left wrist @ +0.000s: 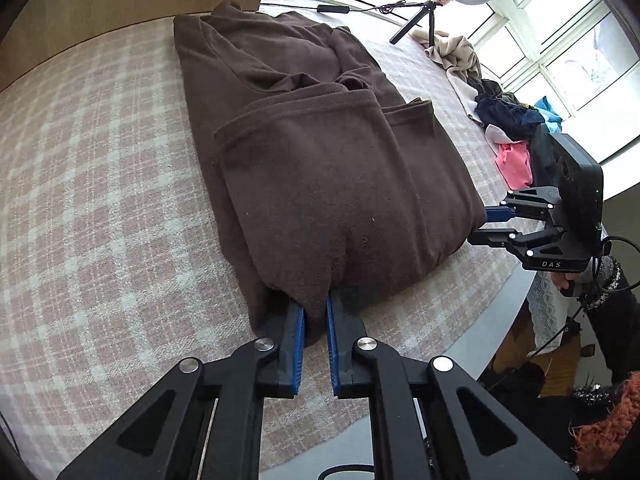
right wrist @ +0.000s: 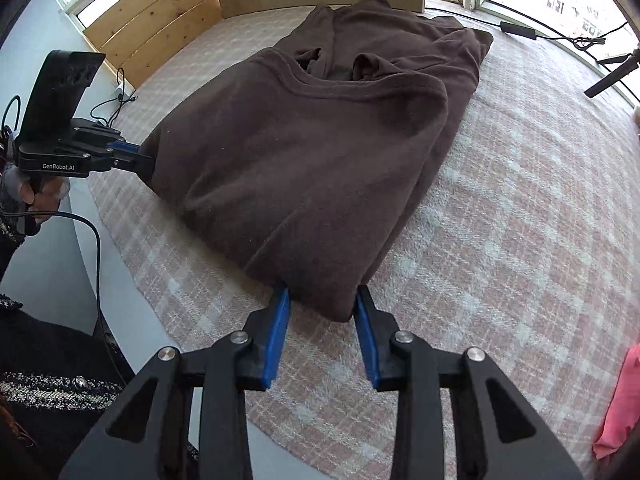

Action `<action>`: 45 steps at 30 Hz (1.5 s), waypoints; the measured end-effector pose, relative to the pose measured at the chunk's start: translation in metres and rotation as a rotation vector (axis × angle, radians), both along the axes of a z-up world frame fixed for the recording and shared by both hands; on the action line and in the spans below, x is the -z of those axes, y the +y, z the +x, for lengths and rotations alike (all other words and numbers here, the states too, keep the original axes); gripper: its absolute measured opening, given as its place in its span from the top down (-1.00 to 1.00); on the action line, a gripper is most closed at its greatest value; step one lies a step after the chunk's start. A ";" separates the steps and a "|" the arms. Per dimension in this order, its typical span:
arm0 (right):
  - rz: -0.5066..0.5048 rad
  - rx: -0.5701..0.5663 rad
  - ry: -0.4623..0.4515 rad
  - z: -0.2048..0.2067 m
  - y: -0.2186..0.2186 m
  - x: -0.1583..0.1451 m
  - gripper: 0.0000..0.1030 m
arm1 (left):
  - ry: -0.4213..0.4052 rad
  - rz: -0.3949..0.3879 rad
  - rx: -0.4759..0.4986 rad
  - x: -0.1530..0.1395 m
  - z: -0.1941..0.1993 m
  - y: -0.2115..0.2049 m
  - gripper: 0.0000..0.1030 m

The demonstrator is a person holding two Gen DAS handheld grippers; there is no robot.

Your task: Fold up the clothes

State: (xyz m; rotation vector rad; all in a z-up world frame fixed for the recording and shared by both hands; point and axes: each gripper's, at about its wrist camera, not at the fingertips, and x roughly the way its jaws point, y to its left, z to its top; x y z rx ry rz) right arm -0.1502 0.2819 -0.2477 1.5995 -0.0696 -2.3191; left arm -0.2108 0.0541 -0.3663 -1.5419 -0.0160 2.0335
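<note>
A brown garment (left wrist: pixel 320 160) lies folded over on itself on a pink plaid cover (left wrist: pixel 100 200), its hem doubled back toward the collar end. In the left wrist view my left gripper (left wrist: pixel 316 316) is shut on the near folded edge, with brown cloth pinched between the blue pads. My right gripper (left wrist: pixel 482 224) bites the same edge at the right corner. In the right wrist view the right gripper (right wrist: pixel 322 304) is shut on a thick bunch of the brown garment (right wrist: pixel 312 152). The left gripper (right wrist: pixel 146 160) holds the left corner there.
A pile of mixed clothes (left wrist: pixel 508 120) lies at the far right of the bed beside a ring-light tripod (left wrist: pixel 424 20). A pink garment (right wrist: pixel 620 400) sits at the right edge. A wooden headboard (right wrist: pixel 152 28) stands behind. The bed's rounded edge (left wrist: pixel 500 320) runs close by.
</note>
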 end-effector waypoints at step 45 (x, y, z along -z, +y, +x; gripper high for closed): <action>0.049 -0.206 0.058 -0.132 -0.137 -0.052 0.16 | 0.103 0.050 -0.104 0.009 0.023 -0.025 0.54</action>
